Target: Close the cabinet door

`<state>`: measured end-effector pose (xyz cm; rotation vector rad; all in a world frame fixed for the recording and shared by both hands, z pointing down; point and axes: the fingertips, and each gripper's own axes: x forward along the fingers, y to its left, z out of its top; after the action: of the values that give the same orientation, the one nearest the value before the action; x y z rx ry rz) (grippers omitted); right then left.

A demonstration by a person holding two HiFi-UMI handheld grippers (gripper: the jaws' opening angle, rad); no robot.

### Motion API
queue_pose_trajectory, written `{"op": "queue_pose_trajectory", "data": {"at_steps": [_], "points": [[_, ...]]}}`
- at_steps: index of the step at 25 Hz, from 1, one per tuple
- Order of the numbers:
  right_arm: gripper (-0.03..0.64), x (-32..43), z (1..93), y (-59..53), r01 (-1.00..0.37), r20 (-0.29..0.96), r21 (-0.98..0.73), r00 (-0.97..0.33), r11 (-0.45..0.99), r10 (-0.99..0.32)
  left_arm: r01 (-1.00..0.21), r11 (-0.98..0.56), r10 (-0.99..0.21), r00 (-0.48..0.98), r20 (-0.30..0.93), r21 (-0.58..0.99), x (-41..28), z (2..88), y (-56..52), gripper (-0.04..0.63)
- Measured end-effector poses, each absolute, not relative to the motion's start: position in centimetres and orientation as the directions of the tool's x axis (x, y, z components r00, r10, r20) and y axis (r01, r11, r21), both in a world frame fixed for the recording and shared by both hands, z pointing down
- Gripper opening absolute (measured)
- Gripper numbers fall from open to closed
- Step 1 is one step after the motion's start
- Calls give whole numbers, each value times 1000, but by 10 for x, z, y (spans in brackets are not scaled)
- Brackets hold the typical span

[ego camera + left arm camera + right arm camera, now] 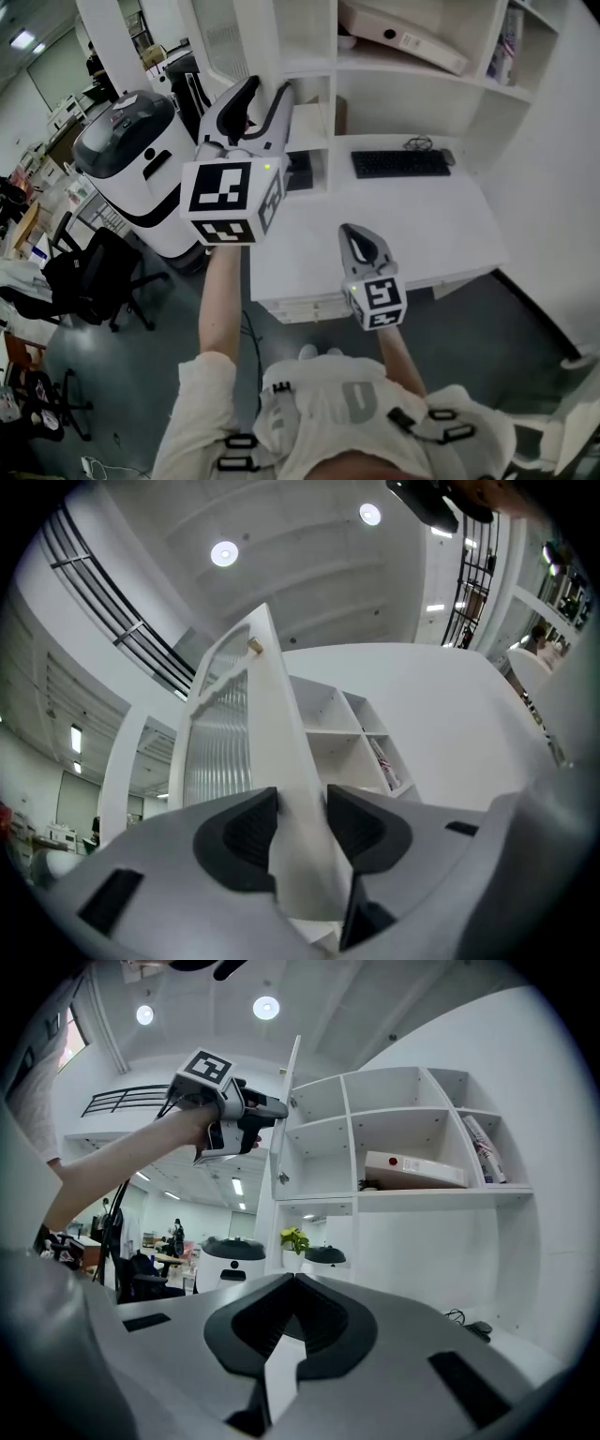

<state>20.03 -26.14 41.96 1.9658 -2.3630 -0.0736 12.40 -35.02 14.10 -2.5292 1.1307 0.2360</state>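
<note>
White shelving unit point(412, 1138) rose from the back edge of the desk point(422, 225), its compartments uncovered. The cabinet door point(272, 724), a white frame around a ribbed pane, stood swung well out from the unit's left side, nearly edge-on to the shelves. By that position the task was barely started: the door had been taken hold of, but the whole closing swing toward the unit's front was left to do.

The left gripper point(300, 799) was raised high and pinched the door's free edge, one pad against each face. The right gripper point(295, 1281) hung low over the desk's front edge, well apart from the door, its jaws pressed together on nothing.

Edges: the door's thin free edge ran up through the left jaws. A small knob point(253, 646) projected from the frame above the grip. The uprights and shelf fronts formed the line on which the door would probably seat.

Open room: nothing showed between the door and the unit's front. A flat box point(415, 1170) lay back inside a right-hand compartment. A keyboard point(400, 163) lay near the desk's back edge, below the door's path. The gripped edge looked likely to need releasing before it met the frame.
</note>
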Motion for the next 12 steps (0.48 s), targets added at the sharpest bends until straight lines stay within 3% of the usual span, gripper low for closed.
{"op": "queue_pose_trajectory", "data": {"at_steps": [12], "points": [[5,243,419,-250,-996,13,55,-72,72,-997,-749,-555,-707,654,-269,-361,197,141,-393,167]]}}
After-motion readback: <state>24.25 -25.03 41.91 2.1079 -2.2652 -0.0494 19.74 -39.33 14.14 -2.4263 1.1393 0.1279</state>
